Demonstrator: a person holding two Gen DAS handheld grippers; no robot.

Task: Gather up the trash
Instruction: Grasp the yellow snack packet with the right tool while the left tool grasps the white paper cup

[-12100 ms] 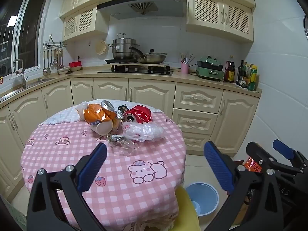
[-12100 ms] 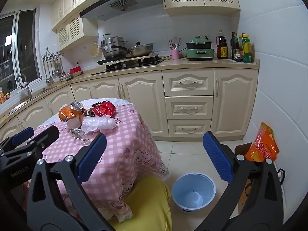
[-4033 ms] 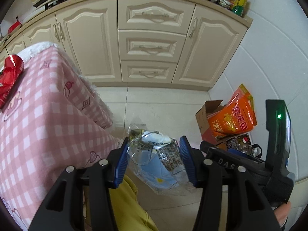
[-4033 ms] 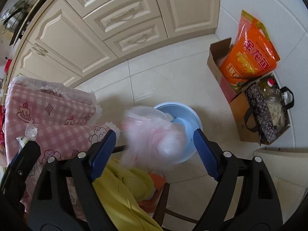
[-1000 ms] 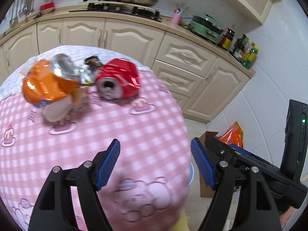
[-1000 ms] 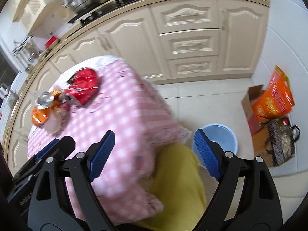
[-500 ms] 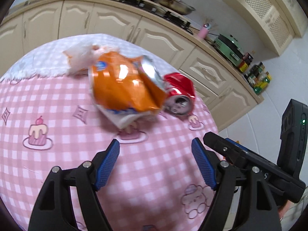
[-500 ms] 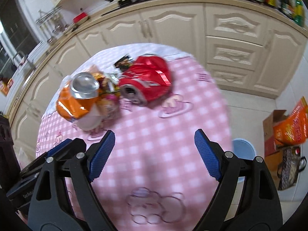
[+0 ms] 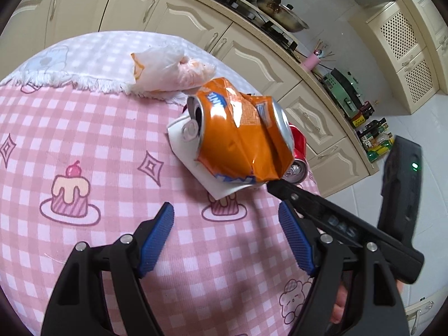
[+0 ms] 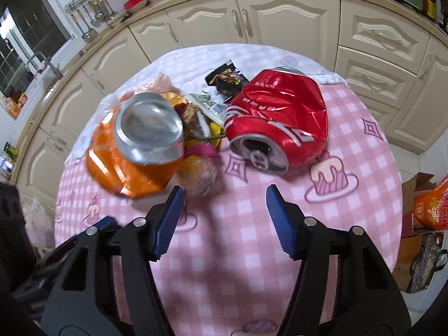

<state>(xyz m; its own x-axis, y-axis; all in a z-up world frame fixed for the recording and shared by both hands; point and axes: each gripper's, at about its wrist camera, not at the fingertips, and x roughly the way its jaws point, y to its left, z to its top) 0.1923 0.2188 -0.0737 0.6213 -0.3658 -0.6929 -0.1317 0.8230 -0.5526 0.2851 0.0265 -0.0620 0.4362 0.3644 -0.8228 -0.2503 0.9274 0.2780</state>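
Note:
A crushed orange can lies on a white paper cup on the pink checked tablecloth, just ahead of my open, empty left gripper. It also shows in the right wrist view. A crushed red can lies right of it, ahead of my open, empty right gripper. Between the cans lie crumpled wrappers and a black snack packet. A clear plastic bag lies behind the orange can.
The round table stands in front of cream kitchen cabinets. An orange bag in a cardboard box sits on the floor to the right. The right gripper's body crosses the left wrist view.
Both grippers have moved closer to the pile of trash on the table. The cans now fill more of both views. Both grippers remain open.

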